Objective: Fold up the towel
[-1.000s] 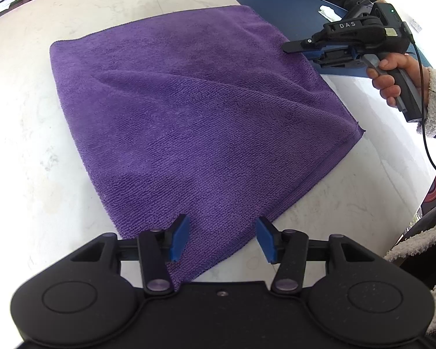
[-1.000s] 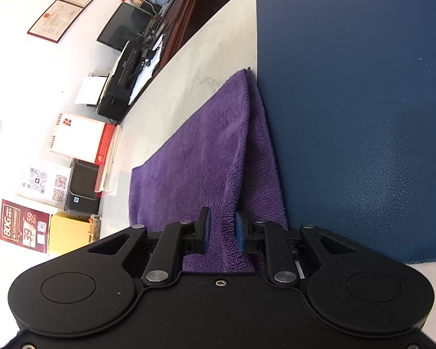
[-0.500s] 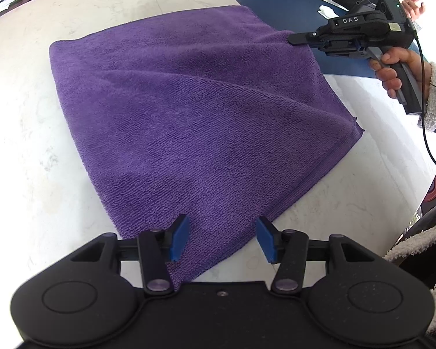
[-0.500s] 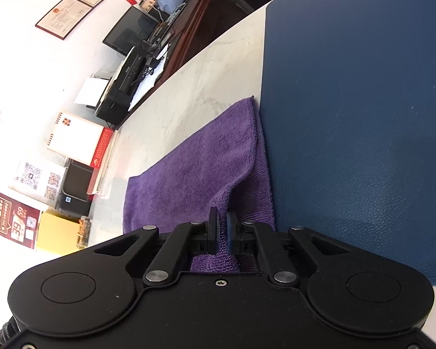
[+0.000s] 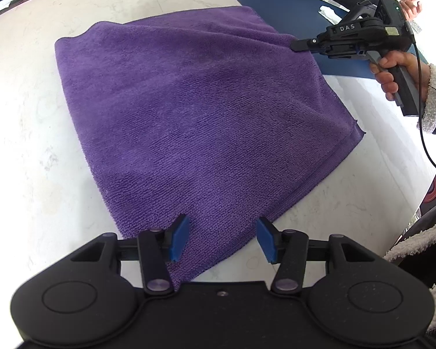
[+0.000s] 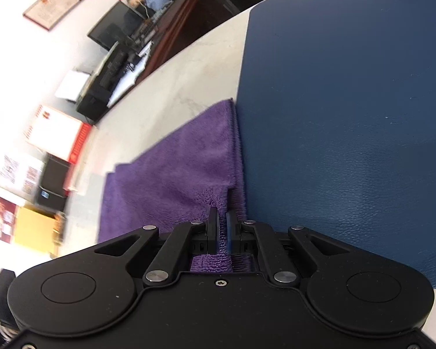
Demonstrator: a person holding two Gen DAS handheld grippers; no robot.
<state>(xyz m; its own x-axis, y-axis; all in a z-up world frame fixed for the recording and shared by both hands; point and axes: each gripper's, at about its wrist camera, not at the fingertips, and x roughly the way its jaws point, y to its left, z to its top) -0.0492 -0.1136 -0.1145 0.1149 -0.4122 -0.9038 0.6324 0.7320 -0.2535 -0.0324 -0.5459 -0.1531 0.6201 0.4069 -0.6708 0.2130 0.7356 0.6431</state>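
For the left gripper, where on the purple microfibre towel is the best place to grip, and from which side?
Probably the purple microfibre towel's near corner, which lies between the open fingers of the left gripper. Come in low from the near side, along the white marble table, since the hem lies flat there. The right gripper is shut on the far edge, beside the dark blue mat.
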